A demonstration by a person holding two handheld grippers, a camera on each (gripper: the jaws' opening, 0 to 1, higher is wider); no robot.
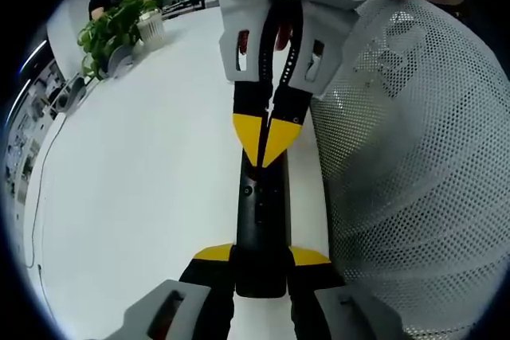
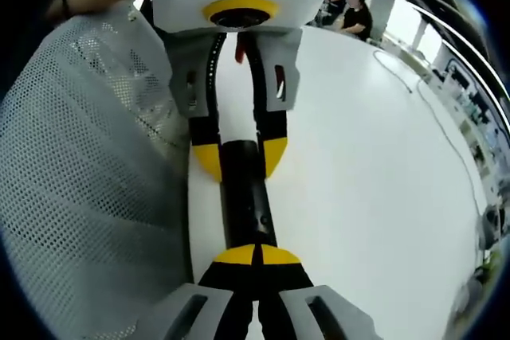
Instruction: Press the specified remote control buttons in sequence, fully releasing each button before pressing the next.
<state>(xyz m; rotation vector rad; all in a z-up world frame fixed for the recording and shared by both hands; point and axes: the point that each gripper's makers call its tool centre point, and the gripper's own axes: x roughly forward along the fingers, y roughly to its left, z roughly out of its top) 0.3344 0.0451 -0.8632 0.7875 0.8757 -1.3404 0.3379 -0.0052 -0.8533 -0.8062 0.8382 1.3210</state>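
A long black remote (image 1: pixel 261 212) lies above the white table (image 1: pixel 143 181), running along the middle of the left gripper view. My left gripper (image 1: pixel 261 256) is shut on its near end, one yellow-tipped jaw on each side. My right gripper (image 1: pixel 264 145) comes in from the top, shut, with its joined yellow tips resting on the remote's upper face near small buttons. In the right gripper view the remote (image 2: pixel 247 205) runs from my shut right gripper (image 2: pixel 256 255) up to the left gripper (image 2: pixel 241 157), which clamps its far end.
A large white perforated mesh surface (image 1: pixel 414 157) bulges right beside the remote, also seen as mesh (image 2: pixel 88 173). A potted plant (image 1: pixel 119 25) stands at the table's far corner. A thin cable (image 2: pixel 446 133) crosses the table (image 2: pixel 358 181). Seated people (image 2: pixel 355 9) are far off.
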